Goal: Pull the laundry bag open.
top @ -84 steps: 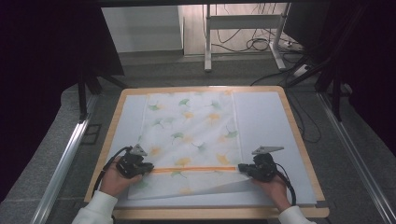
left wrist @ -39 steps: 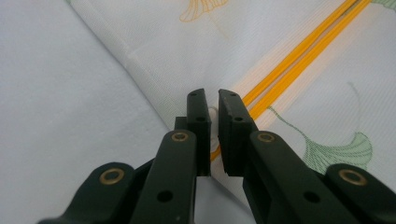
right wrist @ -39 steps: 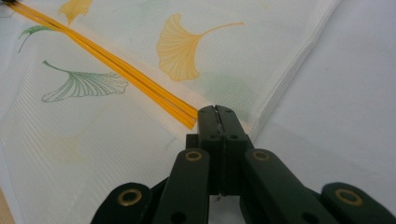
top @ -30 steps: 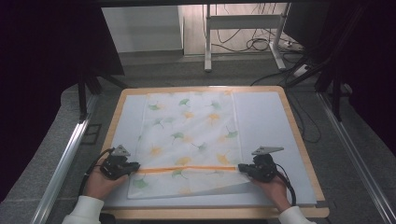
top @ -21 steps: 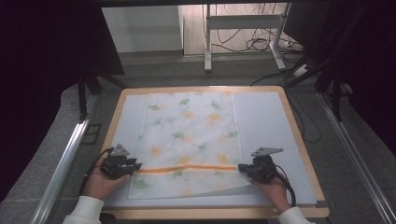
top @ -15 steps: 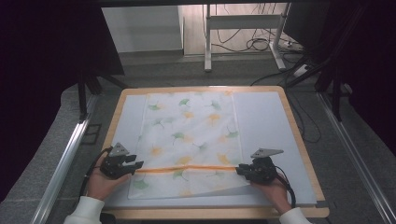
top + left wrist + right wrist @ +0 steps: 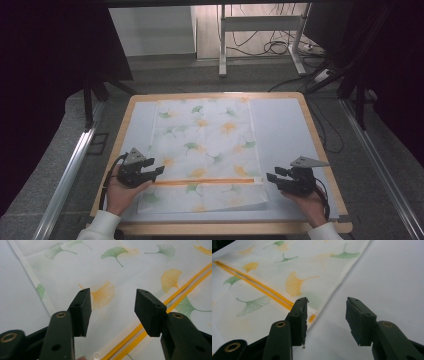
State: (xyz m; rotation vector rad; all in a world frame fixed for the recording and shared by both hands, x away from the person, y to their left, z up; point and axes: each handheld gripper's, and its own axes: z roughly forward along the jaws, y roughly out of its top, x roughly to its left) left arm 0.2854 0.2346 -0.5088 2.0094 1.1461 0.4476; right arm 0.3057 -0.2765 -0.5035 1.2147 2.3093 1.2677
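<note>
- The cloth (image 7: 205, 150), a thin white sheet printed with green and yellow leaves, lies flat on the table (image 7: 295, 130), running from the far edge toward the near edge, left of the middle.
- Its near end is folded over; an orange stripe (image 7: 207, 181) marks the fold line.
- The left gripper (image 7: 156, 172) sits at the stripe's left end, its jaws apart and just opening, with nothing between them.
- The right gripper (image 7: 271, 177) is just off the cloth's right edge, its jaws likewise spread, just opening, and empty.
- The cloth looks light, limp and easily wrinkled; it is best pinched at a corner or hem, both ends together.
</note>
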